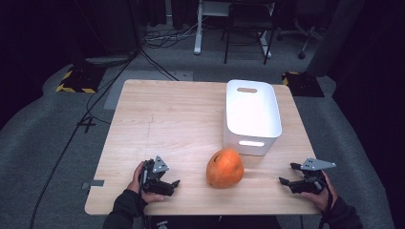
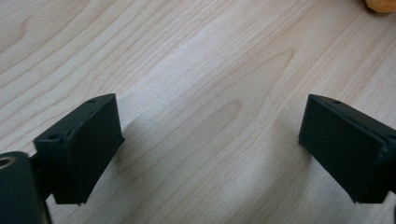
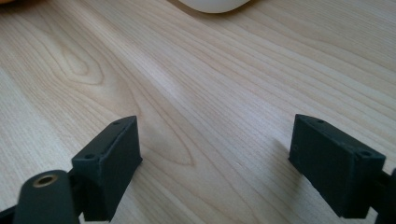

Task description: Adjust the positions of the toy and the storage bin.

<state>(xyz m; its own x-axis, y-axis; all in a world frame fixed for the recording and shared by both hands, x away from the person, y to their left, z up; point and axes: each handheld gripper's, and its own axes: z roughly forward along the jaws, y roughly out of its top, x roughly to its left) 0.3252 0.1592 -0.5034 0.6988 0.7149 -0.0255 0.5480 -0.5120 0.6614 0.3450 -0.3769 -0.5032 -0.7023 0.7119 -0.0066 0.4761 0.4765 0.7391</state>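
An orange pumpkin (image 1: 225,167) sits near the front middle of the wooden table (image 1: 172,124). Just behind it to the right stands a white plastic bin (image 1: 251,114) with handle slots. My left gripper (image 1: 167,184) rests at the front left of the table, left of the pumpkin, jaws wide apart over bare wood (image 2: 205,121). A sliver of the pumpkin (image 2: 380,4) shows at the top right of the left gripper view. My right gripper (image 1: 289,174) rests at the front right, right of the pumpkin, also open with nothing between its jaws (image 3: 215,154). The bin's base (image 3: 212,4) shows at the top of the right gripper view.
The table stands on grey carpet. Cables (image 1: 95,100) trail across the floor at the left. Black-and-yellow floor plates (image 1: 76,78) lie beyond the far corners. A desk frame and chair legs (image 1: 243,33) stand farther back.
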